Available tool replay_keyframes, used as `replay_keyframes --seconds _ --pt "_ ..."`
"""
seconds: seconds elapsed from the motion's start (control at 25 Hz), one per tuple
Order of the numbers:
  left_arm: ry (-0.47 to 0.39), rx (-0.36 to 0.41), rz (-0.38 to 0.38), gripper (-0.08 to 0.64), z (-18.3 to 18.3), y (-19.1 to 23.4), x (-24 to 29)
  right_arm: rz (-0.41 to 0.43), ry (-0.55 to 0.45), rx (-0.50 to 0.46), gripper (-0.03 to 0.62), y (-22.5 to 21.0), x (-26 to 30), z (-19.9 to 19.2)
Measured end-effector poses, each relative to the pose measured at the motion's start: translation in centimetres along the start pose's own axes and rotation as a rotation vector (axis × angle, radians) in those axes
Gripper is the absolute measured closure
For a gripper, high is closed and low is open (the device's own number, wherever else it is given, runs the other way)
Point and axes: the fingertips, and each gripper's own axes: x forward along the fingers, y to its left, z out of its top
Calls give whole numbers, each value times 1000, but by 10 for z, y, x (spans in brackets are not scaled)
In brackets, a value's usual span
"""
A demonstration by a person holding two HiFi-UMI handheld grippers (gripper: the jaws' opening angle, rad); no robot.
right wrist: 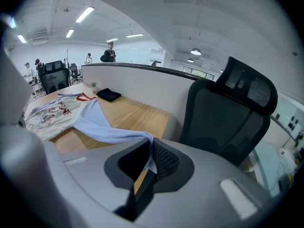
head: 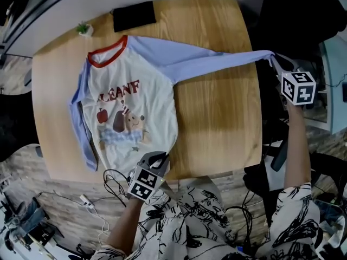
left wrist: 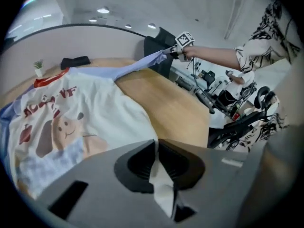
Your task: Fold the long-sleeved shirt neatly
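A white long-sleeved shirt [head: 130,107] with blue sleeves, a red collar and a cartoon print lies face up on the round wooden table [head: 217,123]. My left gripper [head: 158,157] is at the table's near edge, shut on the shirt's bottom hem; white cloth [left wrist: 164,184] shows between its jaws [left wrist: 156,151]. My right gripper [head: 276,61] is past the table's right edge, shut on the cuff of the blue sleeve [head: 217,63], which it holds stretched out to the right. That sleeve [right wrist: 104,129] runs from the jaws [right wrist: 151,151] back to the shirt body [right wrist: 52,113]. The other sleeve [head: 81,129] lies along the shirt's left side.
A black folded item [head: 134,16] and a small potted plant [head: 83,29] sit at the table's far edge. A black office chair [right wrist: 228,118] stands just beyond the right gripper. Cables [head: 108,183] lie on the floor near the left gripper.
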Motion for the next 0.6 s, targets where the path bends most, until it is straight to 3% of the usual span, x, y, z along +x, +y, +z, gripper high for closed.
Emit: replay_keyframes --seconds 0.16,0.28,0.36,0.48,0.6 --pt "28 25 -115 518 -7 -11 7 -24 45 -26 560 -6 3 0" --pt "-15 28 -158 359 -1 -17 6 -31 77 -44 560 -7 9 -9" --pt "-74 31 -138 314 17 -13 -2 -30 69 -55 560 -4 7 -7" --pt "-166 33 -57 314 47 6 -20 -32 28 -81 558 5 -1 11" --pt "-192 31 21 314 62 34 -30 -19 -35 -118 558 22 -13 43"
